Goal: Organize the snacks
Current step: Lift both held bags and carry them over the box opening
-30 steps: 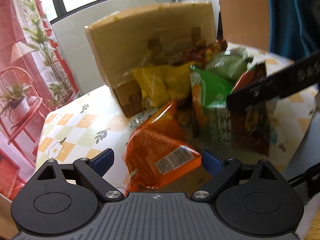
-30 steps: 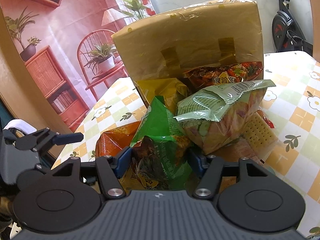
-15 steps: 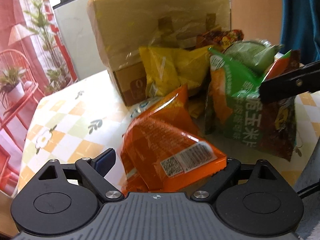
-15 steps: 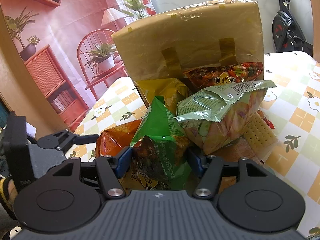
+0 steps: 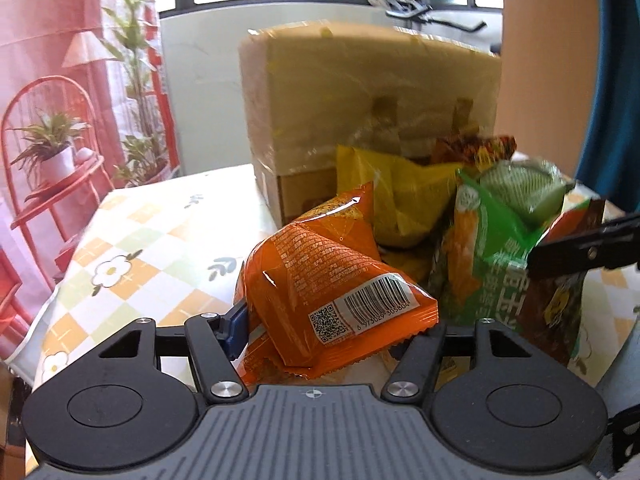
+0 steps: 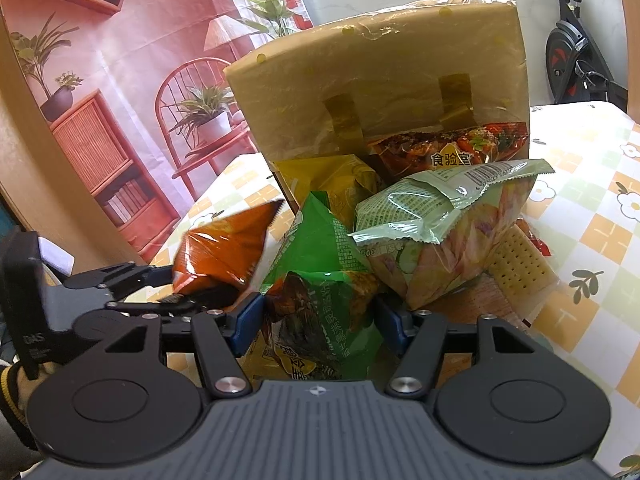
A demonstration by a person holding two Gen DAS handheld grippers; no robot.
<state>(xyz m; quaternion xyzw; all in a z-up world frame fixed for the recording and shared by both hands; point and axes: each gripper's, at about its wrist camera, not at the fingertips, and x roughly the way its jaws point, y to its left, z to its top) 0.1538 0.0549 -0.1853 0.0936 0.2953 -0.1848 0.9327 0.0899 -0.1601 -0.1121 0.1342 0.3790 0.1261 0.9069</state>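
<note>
The orange snack bag (image 5: 328,280) sits between the left tongs (image 5: 332,330), whose jaws are closing on it. Just beside it, the right tongs (image 6: 320,316) clench the green snack bag (image 6: 320,280). Beyond both tongs on the checkered surface (image 5: 132,256) stands a cardboard box (image 6: 380,80).
</note>
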